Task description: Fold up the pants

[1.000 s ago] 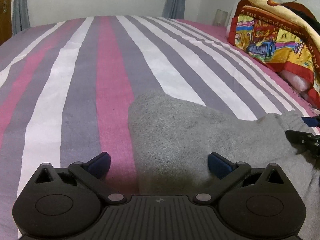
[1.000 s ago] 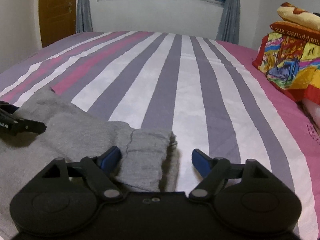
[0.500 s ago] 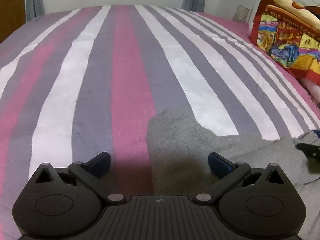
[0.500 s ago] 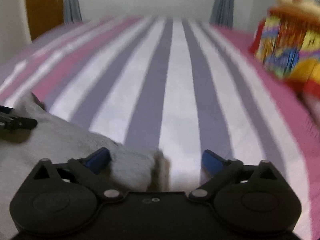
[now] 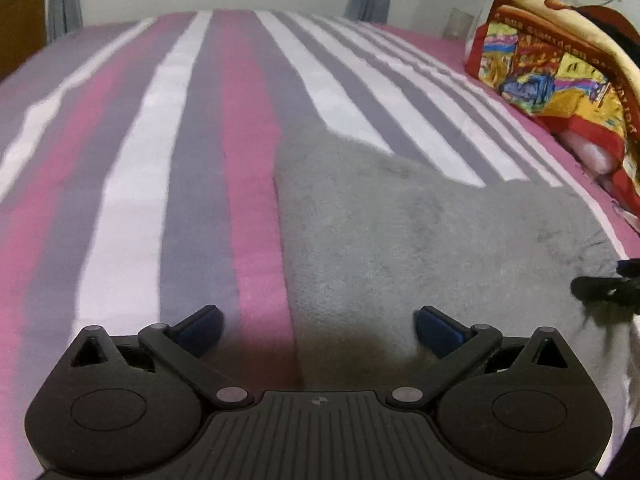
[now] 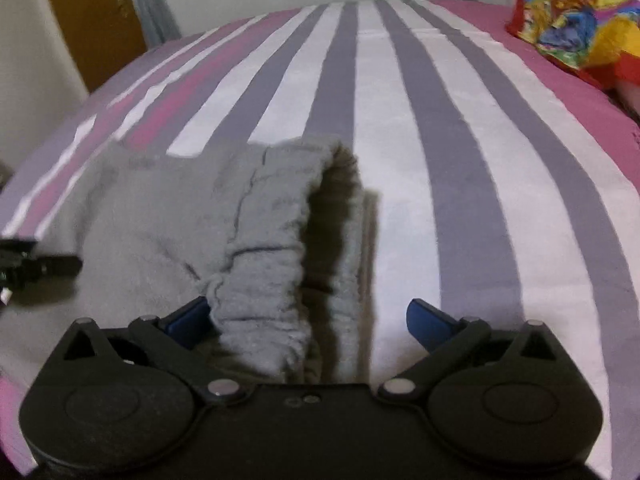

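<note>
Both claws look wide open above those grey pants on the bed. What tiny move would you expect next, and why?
Probably the right gripper closes on the bunched waistband: it lies between the open jaws, ungripped, by the left pad. The left gripper likewise hangs open over the grey pants.

The left hand-held gripper (image 5: 318,330) is matte black: a ribbed centre plate bearing a small round crosshair mark, 2 rounded lobes with shallow discs and triangular cut-outs, silver pivot pins on angled link arms, and 2 blue finger pads (image 5: 438,330). The right hand-held gripper (image 6: 308,318) matches it, though its centre plate is smooth with 2 small holes.
</note>
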A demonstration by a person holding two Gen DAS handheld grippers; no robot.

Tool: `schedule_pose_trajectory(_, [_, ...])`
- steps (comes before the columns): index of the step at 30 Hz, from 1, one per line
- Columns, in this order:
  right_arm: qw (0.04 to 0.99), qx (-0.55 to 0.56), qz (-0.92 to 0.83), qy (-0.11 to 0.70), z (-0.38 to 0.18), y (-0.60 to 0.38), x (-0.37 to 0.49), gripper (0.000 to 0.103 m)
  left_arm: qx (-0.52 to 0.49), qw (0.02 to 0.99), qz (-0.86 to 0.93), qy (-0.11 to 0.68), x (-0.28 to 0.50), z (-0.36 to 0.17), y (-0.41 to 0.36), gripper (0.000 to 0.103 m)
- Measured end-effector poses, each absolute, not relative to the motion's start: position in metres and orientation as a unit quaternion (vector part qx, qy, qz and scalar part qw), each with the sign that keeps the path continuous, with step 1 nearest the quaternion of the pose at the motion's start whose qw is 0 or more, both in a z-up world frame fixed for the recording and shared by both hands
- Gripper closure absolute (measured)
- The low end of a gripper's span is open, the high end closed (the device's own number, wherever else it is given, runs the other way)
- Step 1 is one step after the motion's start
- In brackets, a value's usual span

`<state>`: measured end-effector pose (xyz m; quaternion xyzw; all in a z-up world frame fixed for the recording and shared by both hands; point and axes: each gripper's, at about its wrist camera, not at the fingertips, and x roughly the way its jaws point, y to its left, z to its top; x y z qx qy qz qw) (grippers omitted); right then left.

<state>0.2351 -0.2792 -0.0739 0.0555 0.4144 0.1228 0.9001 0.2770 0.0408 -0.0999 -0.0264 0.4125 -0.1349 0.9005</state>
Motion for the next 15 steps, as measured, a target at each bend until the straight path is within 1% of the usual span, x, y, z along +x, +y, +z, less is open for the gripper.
schedule_pose_trajectory(2, [0.911, 0.049, 0.128, 0.388, -0.058, -0.279, 0.215, 0.002, -0.025, 0.909, -0.153, 0.387, 0.254, -0.087, 0.045, 0.0])
schedule_pose_trajectory(5, [0.912, 0.066, 0.139, 0.381, -0.054, -0.285, 0.19, 0.002, -0.045, 0.908, -0.168, 0.382, 0.224, -0.088, 0.056, 0.0])
schedule_pose_trajectory(8, [0.889, 0.079, 0.143, 0.429, -0.084, -0.285, 0.194, 0.002, -0.055, 0.891, -0.164, 0.421, 0.215, -0.119, 0.058, 0.0])
schedule_pose_trajectory(9, [0.875, 0.099, 0.154, 0.449, -0.099, -0.287, 0.2, 0.0, -0.063, 0.893, -0.165, 0.413, 0.211, -0.125, 0.058, 0.0])
schedule_pose_trajectory(11, [0.878, 0.104, 0.153, 0.442, -0.104, -0.286, 0.202, 0.0, -0.078, 0.894, -0.163, 0.41, 0.21, -0.126, 0.062, 0.0])
schedule_pose_trajectory(15, [0.888, 0.136, 0.16, 0.409, -0.086, -0.292, 0.187, 0.001, -0.078, 0.895, -0.159, 0.409, 0.206, -0.118, 0.063, 0.0])
